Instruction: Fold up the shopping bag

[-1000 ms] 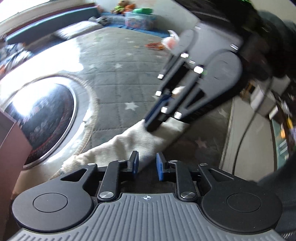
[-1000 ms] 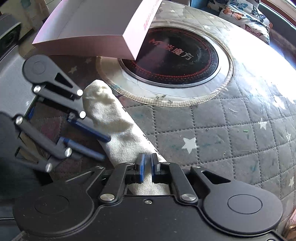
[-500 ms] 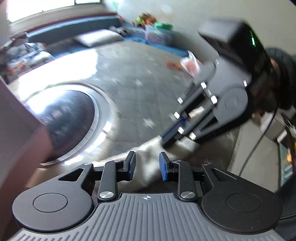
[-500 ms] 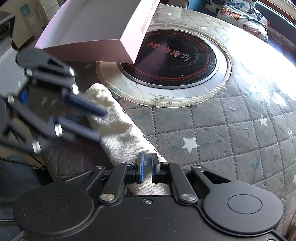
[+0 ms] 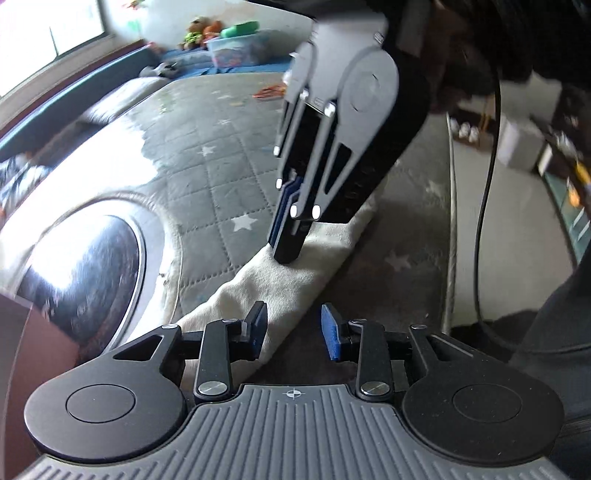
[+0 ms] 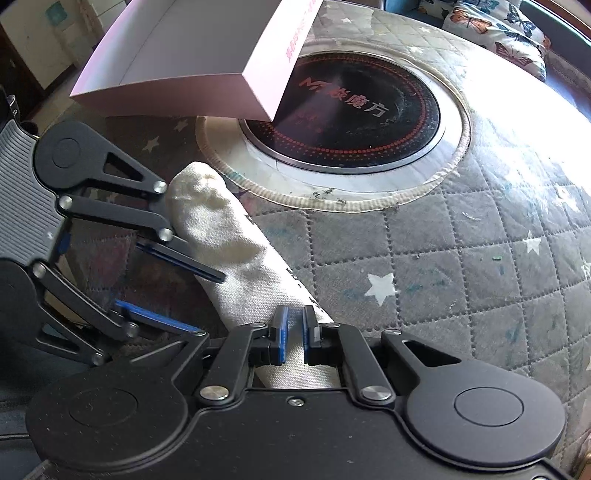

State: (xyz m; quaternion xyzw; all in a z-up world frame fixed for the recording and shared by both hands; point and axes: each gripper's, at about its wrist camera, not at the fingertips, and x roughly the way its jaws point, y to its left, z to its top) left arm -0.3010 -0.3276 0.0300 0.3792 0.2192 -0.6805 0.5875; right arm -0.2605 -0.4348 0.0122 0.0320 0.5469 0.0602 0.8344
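The cream canvas shopping bag [image 6: 221,229] lies rolled into a long narrow strip on the quilted cover. My right gripper [image 6: 294,332] is shut on its near end, with fabric pinched between the blue pads. In the left wrist view the right gripper [image 5: 291,243] points steeply down onto the bag [image 5: 295,273]. My left gripper [image 5: 293,328] hovers over the bag's other half with its jaws opening. One of its fingers [image 6: 184,258] reaches over the bag's side, the other stays off it, and the pads press on nothing.
A pink box [image 6: 192,62] overhangs the round black hob [image 6: 354,114] set into the table. The grey star-patterned cover [image 6: 461,258] stretches to the right. A black cable [image 5: 484,206] hangs past the table's edge. A butterfly cushion [image 6: 495,26] lies beyond.
The left gripper swung up and came back down beside the bag, and its jaws now stand wider. The right gripper has kept still, holding the bag's end.
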